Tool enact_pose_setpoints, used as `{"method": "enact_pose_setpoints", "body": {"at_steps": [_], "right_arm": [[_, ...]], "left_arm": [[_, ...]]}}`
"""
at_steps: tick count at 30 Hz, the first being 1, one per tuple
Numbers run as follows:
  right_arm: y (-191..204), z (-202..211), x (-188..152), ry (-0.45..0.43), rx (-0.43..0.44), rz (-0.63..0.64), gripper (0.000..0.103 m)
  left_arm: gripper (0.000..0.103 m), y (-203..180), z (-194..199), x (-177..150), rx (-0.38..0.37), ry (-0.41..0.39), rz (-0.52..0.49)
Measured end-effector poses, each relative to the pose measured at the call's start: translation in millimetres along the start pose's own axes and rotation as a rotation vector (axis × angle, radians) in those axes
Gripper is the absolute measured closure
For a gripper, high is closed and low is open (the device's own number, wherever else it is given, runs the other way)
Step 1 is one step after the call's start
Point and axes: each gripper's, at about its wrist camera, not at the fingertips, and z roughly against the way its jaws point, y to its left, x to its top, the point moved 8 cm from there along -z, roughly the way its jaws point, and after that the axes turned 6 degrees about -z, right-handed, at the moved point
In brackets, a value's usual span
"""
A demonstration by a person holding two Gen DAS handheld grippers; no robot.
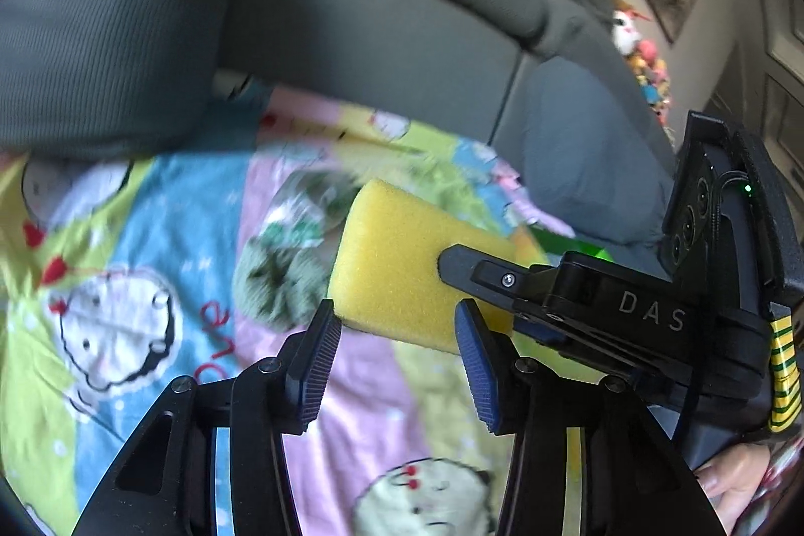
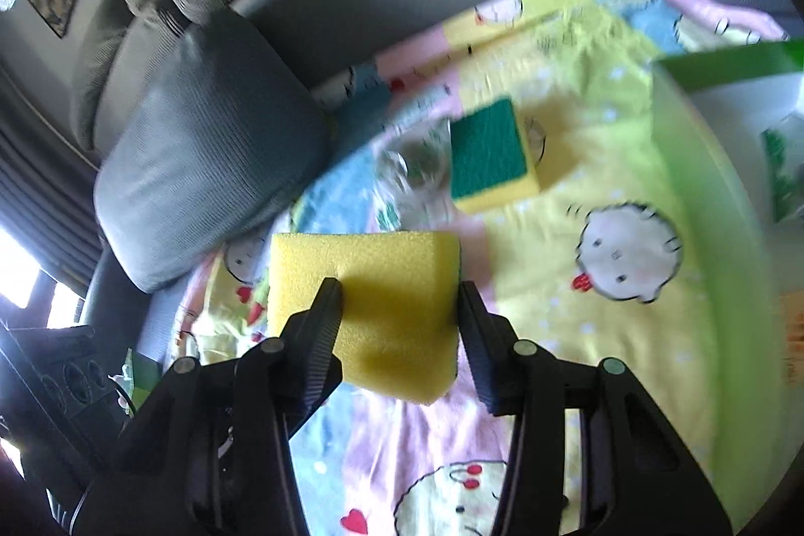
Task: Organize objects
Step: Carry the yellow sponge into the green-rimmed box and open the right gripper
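Observation:
My right gripper [image 2: 399, 300] is shut on a yellow sponge [image 2: 372, 285] and holds it above the colourful cartoon blanket [image 2: 628, 335]. The same sponge [image 1: 397, 254] shows in the left wrist view, pinched by the right gripper [image 1: 452, 262], which reaches in from the right. My left gripper [image 1: 397, 335] is open and empty, just below and in front of that sponge. A second sponge [image 2: 490, 156] with its green scouring side up lies on the blanket farther back. A green scrunchie [image 1: 279, 280] and a clear plastic wrapper [image 1: 301, 204] lie on the blanket left of the held sponge.
A grey cushion [image 2: 201, 154] leans at the left against the grey sofa back [image 1: 377, 18]. A light green box [image 2: 728, 124] stands at the right. A bluish cushion [image 1: 578, 154] and bright stuffed toys [image 1: 643, 54] sit far right.

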Motion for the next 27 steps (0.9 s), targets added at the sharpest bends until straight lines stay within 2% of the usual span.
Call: {"method": "enact_pose_setpoints", "body": {"at_steps": [4,6,8,10,13,18,21,27], "right_arm": [[-5.1,38.6,11.3,-0.083,0.021,-0.021,0.057],[-11.2,57.8,15.8,-0.131,0.005,-0.040,0.057],[-21.7,75.9,22.1,-0.175,-0.029,-0.053,0.058],[-36.5,91.7,27.9,-0.209,-0.041,-0.093,0.059],[-65.2,112.6,34.0,-0.256,-0.064,-0.173,0.059],[-103.2,130.4,32.8,-0.284,-0.097,-0.280,0.059],[-121.7,138.9,31.4,-0.298,-0.140,-0.323,0.059],[-142.2,146.3,30.0,-0.312,-0.229,-0.353,0.058]], "left_arm": [[0.055,-29.1,11.2,13.7,-0.067,-0.054,-0.025],[0.055,-51.8,12.6,20.9,-0.108,-0.066,-0.081],[0.055,-79.3,9.8,27.8,-0.139,-0.067,-0.182],[0.055,-100.1,2.6,28.2,-0.185,-0.048,-0.226],[0.055,-122.0,-14.8,27.9,-0.249,0.009,-0.239],[0.055,-155.7,-36.1,21.2,-0.302,0.047,-0.286],[0.055,-165.9,-46.8,13.2,-0.348,0.069,-0.270],[0.055,-175.6,-59.7,1.3,-0.387,0.114,-0.228]]}}
